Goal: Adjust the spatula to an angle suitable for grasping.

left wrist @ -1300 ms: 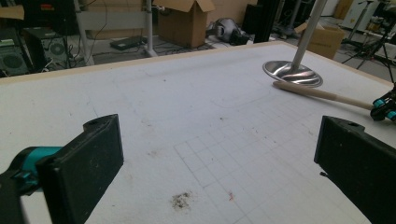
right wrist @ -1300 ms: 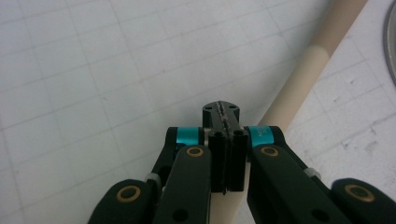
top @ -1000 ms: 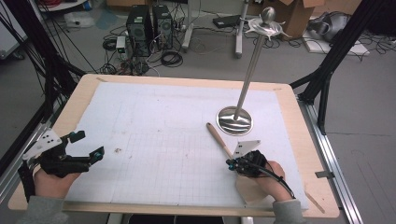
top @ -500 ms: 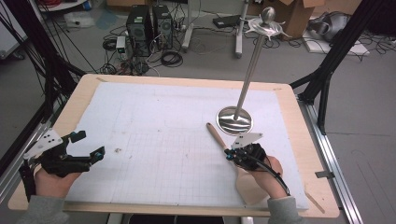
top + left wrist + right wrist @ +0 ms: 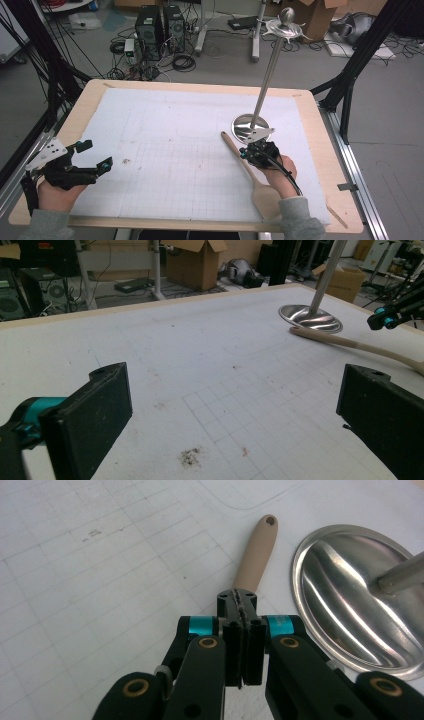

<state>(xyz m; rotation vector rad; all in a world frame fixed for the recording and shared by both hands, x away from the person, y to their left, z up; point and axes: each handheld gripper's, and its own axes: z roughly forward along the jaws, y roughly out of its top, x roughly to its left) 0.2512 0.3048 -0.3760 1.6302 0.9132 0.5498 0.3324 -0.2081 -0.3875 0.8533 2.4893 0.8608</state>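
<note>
The right gripper (image 5: 248, 151), fingers closed empty, has slid forward above the wooden spatula (image 5: 250, 175) toward the stand (image 5: 250, 126), while the left gripper (image 5: 95, 156) waits open

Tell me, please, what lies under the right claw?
Under the shut right claw lies the wooden spatula; its handle end with a hole shows beyond the tips. The stretch of handle beneath the claw is covered, so contact cannot be judged.

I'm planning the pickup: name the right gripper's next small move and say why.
Probably open the right gripper: its jaws are shut with nothing between them, hovering over the handle of the long wooden spatula, which lies flat on the white gridded mat beside the shiny metal stand's round base.
</note>
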